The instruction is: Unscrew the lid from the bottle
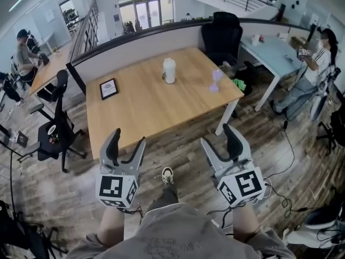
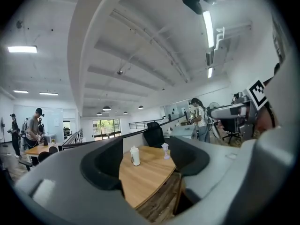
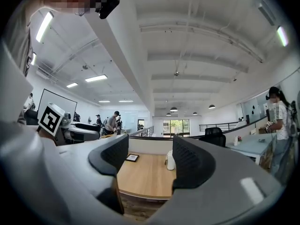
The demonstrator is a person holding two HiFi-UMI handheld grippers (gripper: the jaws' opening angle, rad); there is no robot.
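A white bottle [image 1: 169,70] with its lid on stands upright near the far middle of the wooden table [image 1: 151,112]. It also shows in the left gripper view, bottle [image 2: 135,155], and half hidden behind a jaw in the right gripper view, bottle [image 3: 170,161]. My left gripper [image 1: 128,142] and right gripper [image 1: 220,139] hang side by side over the floor, short of the table's near edge and far from the bottle. Both are open with nothing between the jaws, as the left gripper [image 2: 147,161] and right gripper [image 3: 150,161] show in their own views.
A small purple hourglass-like object [image 1: 216,81] stands right of the bottle, a black framed picture [image 1: 108,88] lies at the table's left. Black office chairs [image 1: 54,128] stand left, another chair [image 1: 221,34] behind. A person [image 1: 318,63] stands by a pale blue table [image 1: 275,53].
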